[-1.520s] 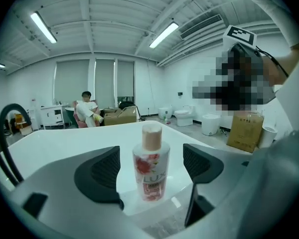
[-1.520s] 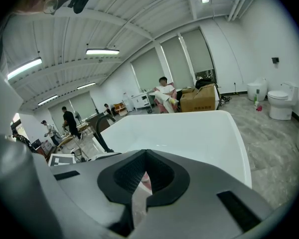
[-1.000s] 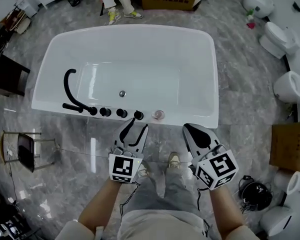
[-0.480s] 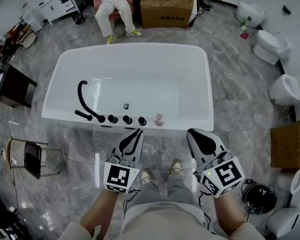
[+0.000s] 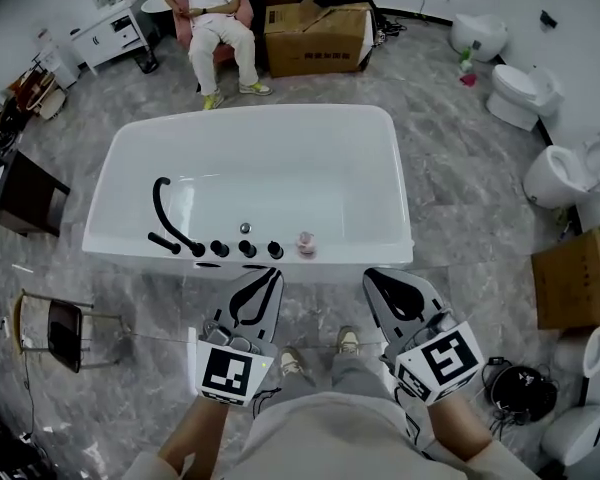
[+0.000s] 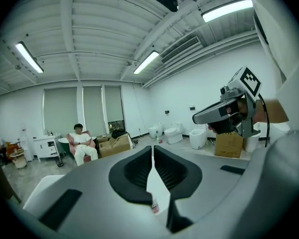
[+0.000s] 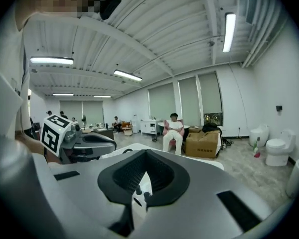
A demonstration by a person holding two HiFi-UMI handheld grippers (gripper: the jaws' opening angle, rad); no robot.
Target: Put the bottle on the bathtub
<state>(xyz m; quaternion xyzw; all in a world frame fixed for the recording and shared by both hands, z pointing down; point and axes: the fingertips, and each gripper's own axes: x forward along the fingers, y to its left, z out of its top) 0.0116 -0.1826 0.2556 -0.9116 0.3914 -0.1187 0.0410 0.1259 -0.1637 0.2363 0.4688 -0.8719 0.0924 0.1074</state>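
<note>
A grey marble floor point(image 5: 460, 198) spread through a showroom, with a dark side table point(image 5: 10, 183) at far left. The white bathtub point(image 5: 250, 113) lay centre, its near rim carrying a black faucet point(image 5: 160, 208), four knobs point(image 5: 245, 249) and the small pink bottle point(image 5: 305, 244), upright. Short of that rim, the left gripper point(image 5: 267, 274) and right gripper point(image 5: 373, 276) hovered, jaws together, empty. Toilets point(image 5: 515, 93) lined the right wall.
</note>
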